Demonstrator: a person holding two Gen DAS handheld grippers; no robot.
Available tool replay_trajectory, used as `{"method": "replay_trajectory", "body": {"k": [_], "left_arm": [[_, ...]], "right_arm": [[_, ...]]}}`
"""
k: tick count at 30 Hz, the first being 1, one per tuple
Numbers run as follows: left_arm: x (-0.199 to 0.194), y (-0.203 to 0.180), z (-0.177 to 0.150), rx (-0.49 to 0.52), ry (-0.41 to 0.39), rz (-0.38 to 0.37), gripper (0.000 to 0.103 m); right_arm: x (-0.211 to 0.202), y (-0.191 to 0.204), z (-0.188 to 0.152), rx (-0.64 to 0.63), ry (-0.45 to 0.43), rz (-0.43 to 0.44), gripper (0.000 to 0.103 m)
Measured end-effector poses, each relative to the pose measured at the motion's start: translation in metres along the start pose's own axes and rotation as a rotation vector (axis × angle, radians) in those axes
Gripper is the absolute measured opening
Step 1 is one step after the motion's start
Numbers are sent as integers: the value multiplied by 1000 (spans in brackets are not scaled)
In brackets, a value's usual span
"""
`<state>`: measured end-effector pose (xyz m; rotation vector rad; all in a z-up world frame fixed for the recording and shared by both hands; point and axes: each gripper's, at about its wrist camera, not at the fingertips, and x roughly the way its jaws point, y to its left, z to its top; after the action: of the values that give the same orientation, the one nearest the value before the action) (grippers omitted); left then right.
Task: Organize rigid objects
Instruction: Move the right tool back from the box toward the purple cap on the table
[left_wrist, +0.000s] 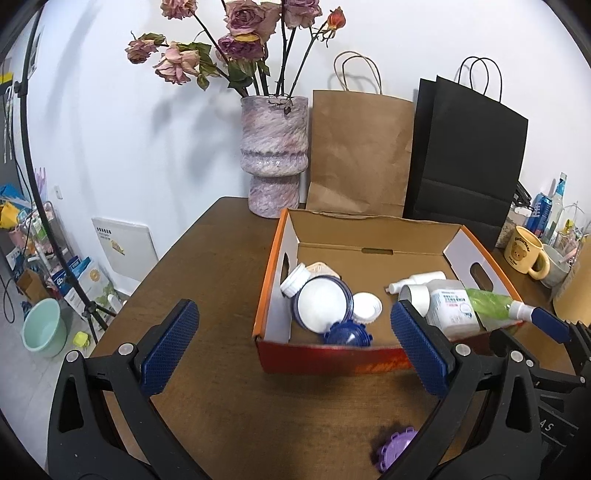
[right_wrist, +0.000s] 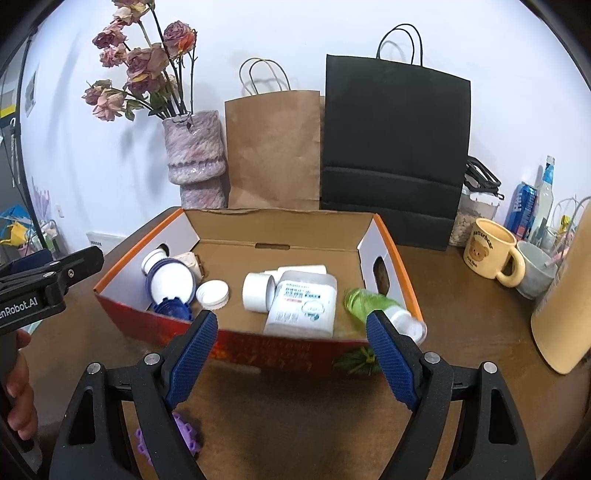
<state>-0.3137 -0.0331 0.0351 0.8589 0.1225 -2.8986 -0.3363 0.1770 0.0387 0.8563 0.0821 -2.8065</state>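
Observation:
An open cardboard box (left_wrist: 271, 280) with orange rim stands on the brown table; it also shows in the right wrist view (right_wrist: 402, 266). Inside lie a white bottle (right_wrist: 303, 304), a white cylinder (right_wrist: 256, 291), a blue-rimmed lid (left_wrist: 323, 302), white caps (left_wrist: 365, 306), and a blue gear-shaped piece (left_wrist: 347, 334). A green tube (right_wrist: 365, 301) with a white cap rests by the box's right front corner, beside my right gripper's right finger. A purple gear-shaped piece (left_wrist: 393, 448) lies on the table in front of the box. My left gripper (left_wrist: 291, 347) is open and empty. My right gripper (right_wrist: 291, 356) is open and empty.
A pink vase (left_wrist: 273, 155) of dried roses, a brown paper bag (left_wrist: 360, 155) and a black paper bag (left_wrist: 465, 155) stand behind the box. A yellow bear mug (right_wrist: 493, 253), a grey cup (right_wrist: 535, 273), cans and bottles sit at the right. A wooden board (right_wrist: 565, 299) leans at far right.

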Motion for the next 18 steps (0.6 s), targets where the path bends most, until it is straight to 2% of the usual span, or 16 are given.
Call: {"method": "replay_trajectory", "body": {"k": [8, 18], "left_arm": [[-24, 11, -15, 13, 5, -6, 103], [-47, 28, -37, 41, 16, -5, 103]], "right_arm": [[-18, 5, -13, 45, 25, 35, 87], [-28, 19, -32, 50, 74, 31, 87]]}}
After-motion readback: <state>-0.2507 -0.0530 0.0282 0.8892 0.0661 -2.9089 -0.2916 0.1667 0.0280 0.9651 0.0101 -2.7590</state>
